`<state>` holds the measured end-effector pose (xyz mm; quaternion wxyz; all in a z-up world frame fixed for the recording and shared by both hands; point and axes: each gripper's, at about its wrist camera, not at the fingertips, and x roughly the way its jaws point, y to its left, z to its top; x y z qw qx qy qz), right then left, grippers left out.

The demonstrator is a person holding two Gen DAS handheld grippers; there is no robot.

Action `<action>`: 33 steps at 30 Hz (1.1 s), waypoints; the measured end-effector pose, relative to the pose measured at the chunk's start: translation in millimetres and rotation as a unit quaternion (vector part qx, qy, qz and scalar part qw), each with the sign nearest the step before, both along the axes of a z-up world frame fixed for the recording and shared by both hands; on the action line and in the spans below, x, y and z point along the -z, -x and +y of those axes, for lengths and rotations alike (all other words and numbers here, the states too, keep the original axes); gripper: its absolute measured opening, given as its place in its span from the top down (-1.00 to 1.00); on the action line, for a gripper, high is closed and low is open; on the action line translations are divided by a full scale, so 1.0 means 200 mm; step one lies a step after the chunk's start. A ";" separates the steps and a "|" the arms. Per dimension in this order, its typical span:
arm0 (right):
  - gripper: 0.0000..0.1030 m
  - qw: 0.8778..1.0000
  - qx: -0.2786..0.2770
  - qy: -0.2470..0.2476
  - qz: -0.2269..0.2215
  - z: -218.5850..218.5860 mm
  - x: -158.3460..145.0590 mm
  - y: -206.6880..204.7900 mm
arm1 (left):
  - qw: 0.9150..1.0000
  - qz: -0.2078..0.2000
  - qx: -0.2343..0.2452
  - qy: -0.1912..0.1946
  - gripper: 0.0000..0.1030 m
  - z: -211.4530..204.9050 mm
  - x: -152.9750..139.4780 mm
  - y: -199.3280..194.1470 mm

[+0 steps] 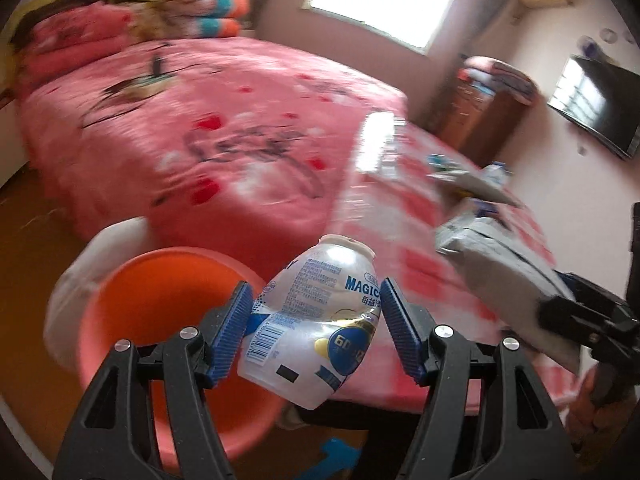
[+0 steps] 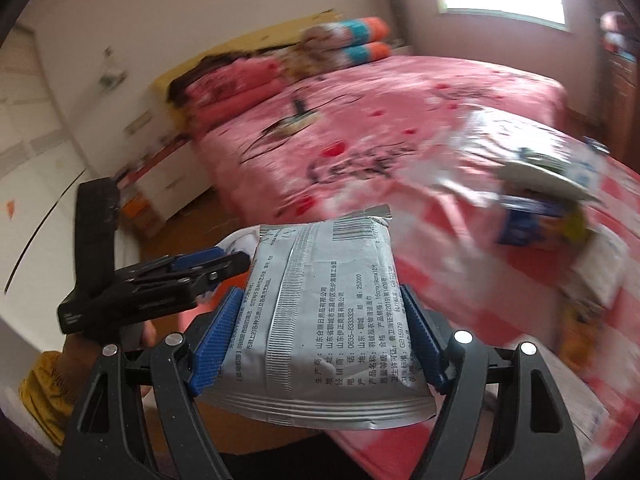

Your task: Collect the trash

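We hold a crushed plastic bottle (image 1: 316,320) between the blue pads of our left gripper (image 1: 314,332), which pinch it at both sides; its mouth points away from us and its printed label faces up. Just beside the bottle, to its left and lower, sits an orange bin (image 1: 160,308) with a white bag (image 1: 76,280) hanging around its rim. Beyond the bottle spreads a bed (image 1: 200,128) under a pink cover, with folded bedding (image 1: 208,12) piled at its far end. To the right of the bottle lies a table with a pink checked cloth (image 1: 420,216), where a few blurred packets (image 1: 468,180) remain. Our right gripper (image 2: 320,332) is clamped on a silver packet (image 2: 324,312), its pads pressing the packet's two long edges; the barcode end points away from us. From the left wrist camera, that packet (image 1: 508,268) hangs near the bottle, on its right, above the cloth's edge.
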<state>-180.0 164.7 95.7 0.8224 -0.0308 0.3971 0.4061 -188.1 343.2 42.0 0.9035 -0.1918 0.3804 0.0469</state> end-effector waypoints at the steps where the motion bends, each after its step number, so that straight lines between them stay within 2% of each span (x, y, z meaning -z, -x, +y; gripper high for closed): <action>1: -0.51 1.000 -0.016 0.004 -0.001 0.07 0.01 0.00 | 1.000 0.006 -0.013 0.002 -0.29 0.05 0.03 0.01; 6: -0.51 0.998 -0.068 0.012 0.000 0.34 0.06 0.02 | 0.998 0.027 -0.064 0.006 -0.29 0.24 0.13 0.08; 11: -0.53 0.993 -0.115 0.023 0.005 0.57 0.13 0.04 | 0.994 0.039 -0.100 0.004 -0.31 0.35 0.23 0.13; 12: -0.57 0.992 -0.124 0.022 0.004 0.61 0.14 0.04 | 0.993 0.047 -0.112 0.000 -0.31 0.37 0.25 0.14; 13: -0.70 0.992 -0.125 0.022 -0.001 0.62 0.15 0.05 | 0.991 0.056 -0.121 -0.003 -0.33 0.39 0.27 0.14; 15: -0.77 0.993 -0.118 0.020 0.003 0.65 0.18 0.02 | 0.987 0.068 -0.145 -0.009 -0.43 0.44 0.30 0.16; 17: -0.77 0.995 -0.100 0.011 0.020 0.63 0.21 -0.02 | 0.985 0.061 -0.160 -0.011 -0.50 0.46 0.30 0.20; 20: -0.83 0.997 -0.070 0.000 0.028 0.55 0.21 -0.07 | 0.983 0.049 -0.173 -0.038 -0.65 0.46 0.27 0.23; 23: -0.83 0.999 -0.036 -0.021 0.032 0.43 0.18 -0.11 | 0.982 0.035 -0.175 -0.067 -0.67 0.42 0.23 0.23; 33: -0.85 0.996 0.034 -0.078 0.022 0.13 0.12 -0.13 | 0.986 -0.021 -0.113 -0.117 -0.72 0.15 0.05 0.10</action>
